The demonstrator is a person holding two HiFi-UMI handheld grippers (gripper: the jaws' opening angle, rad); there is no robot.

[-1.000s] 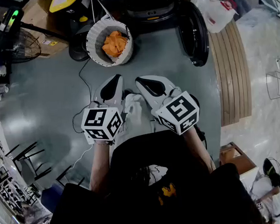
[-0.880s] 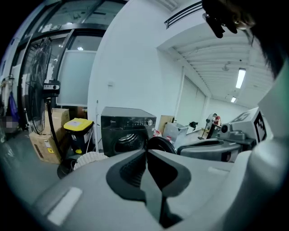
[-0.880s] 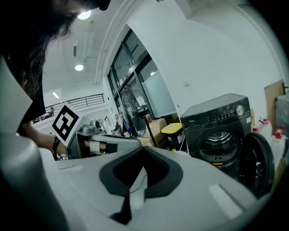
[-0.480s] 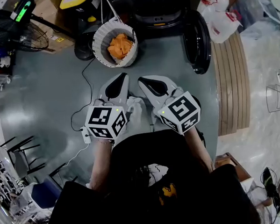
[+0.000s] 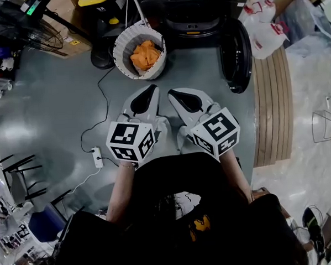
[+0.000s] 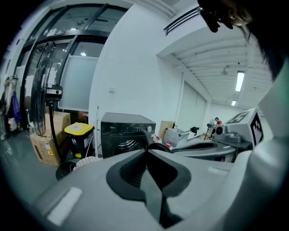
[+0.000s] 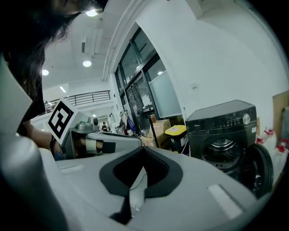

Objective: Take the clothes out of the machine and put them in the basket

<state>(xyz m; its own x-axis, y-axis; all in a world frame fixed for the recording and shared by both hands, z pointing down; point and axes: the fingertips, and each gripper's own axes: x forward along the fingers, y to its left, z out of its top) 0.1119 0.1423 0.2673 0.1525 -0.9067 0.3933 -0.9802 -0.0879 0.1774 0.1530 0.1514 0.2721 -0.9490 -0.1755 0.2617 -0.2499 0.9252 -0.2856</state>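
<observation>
Grey floor (image 5: 54, 113); basket (image 5: 121, 60) beside black washer (image 5: 195, 15); left tool (image 5: 151, 88), right tool (image 5: 172, 92) closed, empty.

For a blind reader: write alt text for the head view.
A person holds the left gripper and right gripper side by side, both shut and empty, over a grey floor. Ahead stand a white basket of orange clothes and a black washing machine, door open.

R gripper (image 7: 143, 150) jaws pressed together, black washer (image 7: 220, 135) to the right w/ door (image 7: 259, 168) open, L gripper (image 7: 92, 140) at left
</observation>
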